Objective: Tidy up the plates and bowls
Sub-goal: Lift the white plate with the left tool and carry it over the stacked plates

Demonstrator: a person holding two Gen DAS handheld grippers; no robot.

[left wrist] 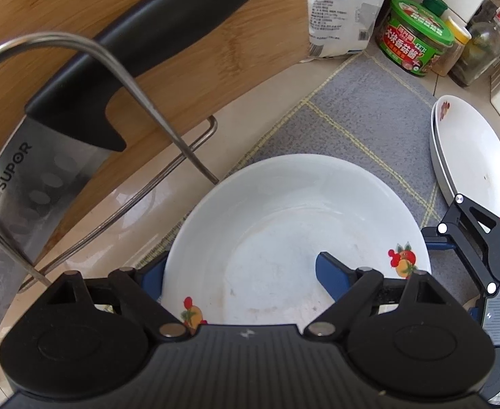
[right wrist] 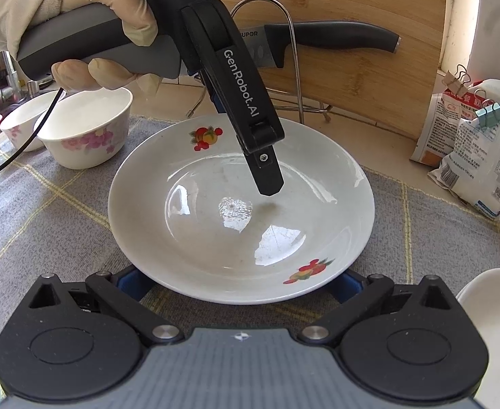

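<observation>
A white deep plate with fruit prints [left wrist: 284,225] [right wrist: 216,211] lies on the grey mat. My left gripper [left wrist: 239,276] straddles its near-left rim, one finger [left wrist: 331,277] inside the dish and the other outside; its jaws stand apart. In the right wrist view its finger [right wrist: 267,173] hangs over the plate's centre. My right gripper [right wrist: 241,286] is open, its fingers low under the plate's near edge. A stack of white plates [left wrist: 471,156] lies at the right. Two flowered bowls [right wrist: 86,129] stand at the left.
A wire rack [left wrist: 141,102] holds a SUPOR knife [left wrist: 45,170] and a bamboo cutting board [left wrist: 182,34] behind the plate. Bags [right wrist: 471,143], a green-lidded jar [left wrist: 417,37] and bottles [left wrist: 478,47] stand at the back. Another white dish [right wrist: 491,327] lies at the near right.
</observation>
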